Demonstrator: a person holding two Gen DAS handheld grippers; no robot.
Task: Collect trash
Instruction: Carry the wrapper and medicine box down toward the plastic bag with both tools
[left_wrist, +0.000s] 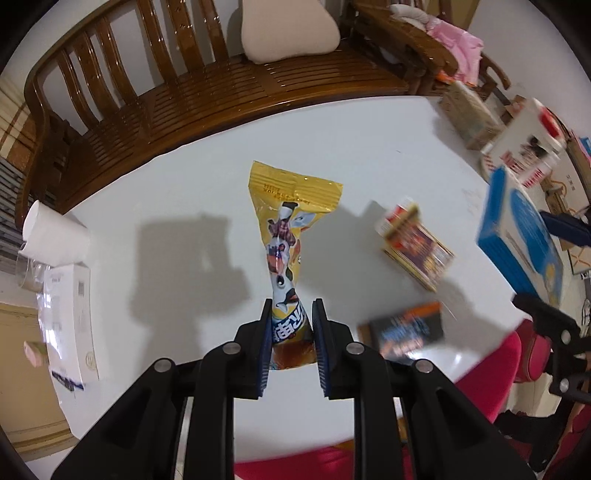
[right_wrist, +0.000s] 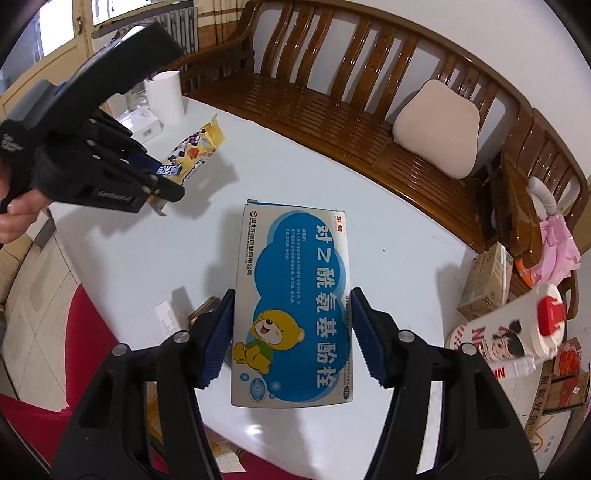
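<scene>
My left gripper (left_wrist: 289, 314) is shut on a yellow snack wrapper (left_wrist: 286, 229) and holds it above the white table (left_wrist: 184, 192). The wrapper also shows in the right wrist view (right_wrist: 195, 149), pinched by the left gripper (right_wrist: 162, 173). My right gripper (right_wrist: 291, 314) is shut on a blue and white medicine box (right_wrist: 295, 295) with a yellow bear on it, held above the table (right_wrist: 406, 240). The box also shows in the left wrist view (left_wrist: 521, 236) at the right. A small yellow-edged box (left_wrist: 417, 243) and a dark packet (left_wrist: 406, 328) lie on the table.
A white paper cup (left_wrist: 55, 232) and papers (left_wrist: 70, 317) sit at the table's left edge. A wooden bench (left_wrist: 221, 85) with a beige cushion (left_wrist: 288, 29) stands behind. A white carton (right_wrist: 509, 332) with a red cap and cardboard boxes (right_wrist: 487, 284) are at the right. A red seat (right_wrist: 88, 332) is near.
</scene>
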